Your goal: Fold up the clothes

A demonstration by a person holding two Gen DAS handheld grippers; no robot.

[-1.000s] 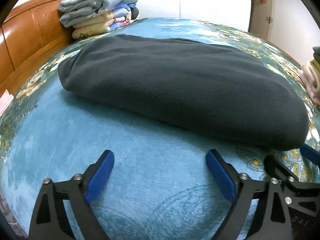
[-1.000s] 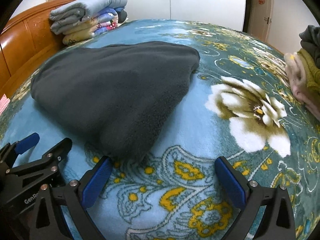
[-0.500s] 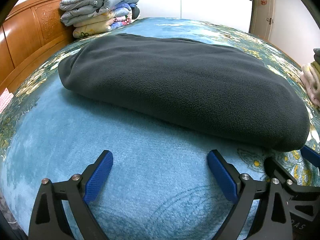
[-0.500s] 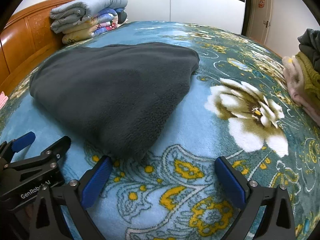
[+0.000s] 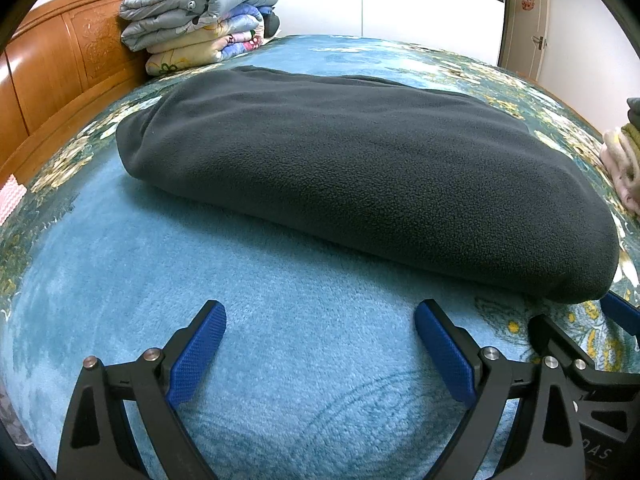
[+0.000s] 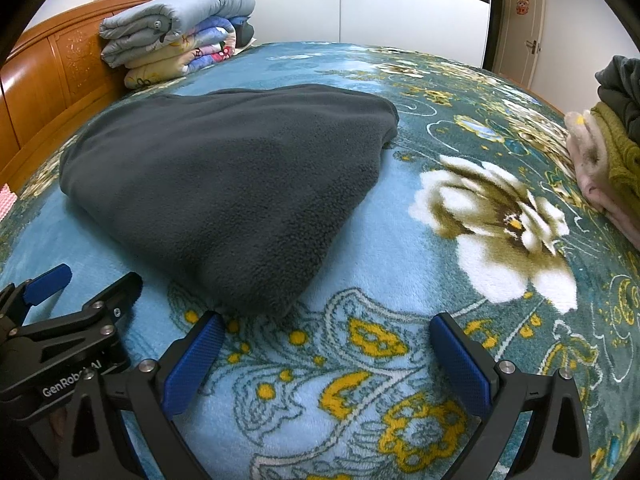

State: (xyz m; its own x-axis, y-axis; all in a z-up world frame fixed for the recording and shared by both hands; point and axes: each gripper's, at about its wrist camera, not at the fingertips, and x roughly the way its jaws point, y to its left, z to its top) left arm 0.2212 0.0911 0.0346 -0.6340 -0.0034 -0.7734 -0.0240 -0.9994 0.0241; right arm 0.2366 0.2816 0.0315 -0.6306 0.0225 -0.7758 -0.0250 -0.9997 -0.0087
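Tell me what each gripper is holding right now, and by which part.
Nothing is held. The left gripper and right gripper are both open over the bedspread, short of the folded dark fleece.

Bedroom with a big floral bed and bright indoor light

Teal flowered bedspread [image 6: 500, 208] fills most of the view, carved orange wooden headboard [image 5: 60, 60] at 10 o'clock with a stack of folded quilts [image 5: 200, 16] against it. White glossy wardrobe doors [image 6: 400, 12] at 12, a cream door [image 6: 524, 28] at 2, plain white walls.

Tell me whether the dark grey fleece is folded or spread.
Folded: the dark grey fleece lies as a thick, rounded-edged bundle on the bedspread.
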